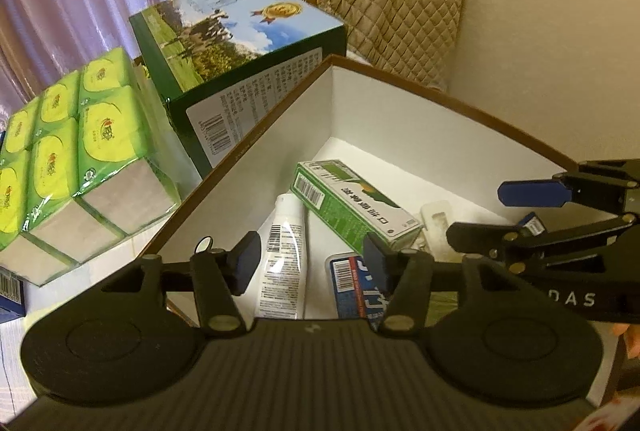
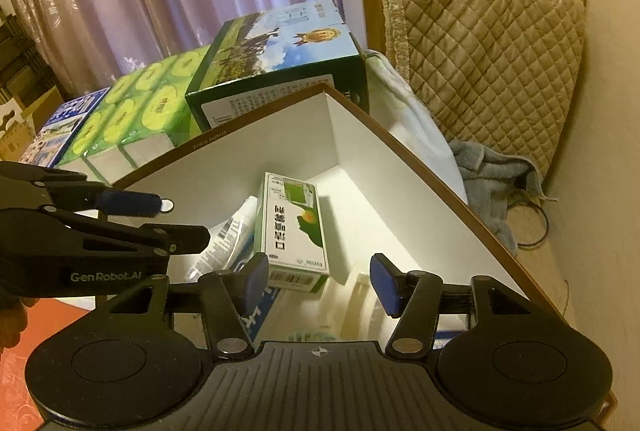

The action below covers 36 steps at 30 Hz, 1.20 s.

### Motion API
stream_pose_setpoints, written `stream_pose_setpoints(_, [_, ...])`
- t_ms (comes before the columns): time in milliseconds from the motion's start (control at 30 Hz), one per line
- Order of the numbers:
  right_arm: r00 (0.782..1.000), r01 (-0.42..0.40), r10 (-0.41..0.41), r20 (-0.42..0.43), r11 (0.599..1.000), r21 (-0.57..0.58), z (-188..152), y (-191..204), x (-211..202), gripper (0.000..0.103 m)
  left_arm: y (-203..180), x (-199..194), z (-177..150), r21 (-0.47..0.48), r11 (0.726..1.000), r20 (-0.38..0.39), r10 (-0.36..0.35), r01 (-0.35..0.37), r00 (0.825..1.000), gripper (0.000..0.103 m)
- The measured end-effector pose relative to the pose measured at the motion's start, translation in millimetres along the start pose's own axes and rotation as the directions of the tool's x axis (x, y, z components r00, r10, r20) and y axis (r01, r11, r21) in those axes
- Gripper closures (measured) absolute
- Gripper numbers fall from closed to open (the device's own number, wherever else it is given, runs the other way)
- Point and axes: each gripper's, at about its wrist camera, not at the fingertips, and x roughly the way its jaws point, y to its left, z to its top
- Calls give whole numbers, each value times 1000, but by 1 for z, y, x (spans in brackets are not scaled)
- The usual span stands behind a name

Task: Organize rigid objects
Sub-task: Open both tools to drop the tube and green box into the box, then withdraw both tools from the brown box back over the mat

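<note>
Both tools released, jaws apart, empty: left tool, right tool. Poised above open white-lined box. Green carton lying inside toward far corner, beyond the fingertips, atop white tube.

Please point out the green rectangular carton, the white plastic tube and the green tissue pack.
Green rectangular carton [image 2: 294, 227], right wrist view, printed top face.
White plastic tube [image 1: 283, 263], left wrist view, mid body.
Green tissue pack [image 1: 68, 135], left wrist view, top wrapping.
</note>
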Motion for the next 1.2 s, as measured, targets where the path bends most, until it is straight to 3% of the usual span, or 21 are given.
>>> stream_pose_setpoints(567, [998,31,-32,50,999,23,-32,8,-58,38,-22,-60,-26,-4,1000,88,-10,11,996,40])
stream_pose_setpoints(933, [995,42,-47,89,997,63,-67,22,-105,38,-26,-118,-64,2,1000,164,-19,19,986,37])
stream_pose_setpoints(1033, [994,41,-47,97,997,62,-77,32,-117,38,-25,-134,-78,-4,1000,169,-13,14,986,28])
stream_pose_setpoints(1200, [993,31,-37,112,998,56,-93,49,-135,38,-19,-157,-101,-25,1000,179,-7,12,984,28])
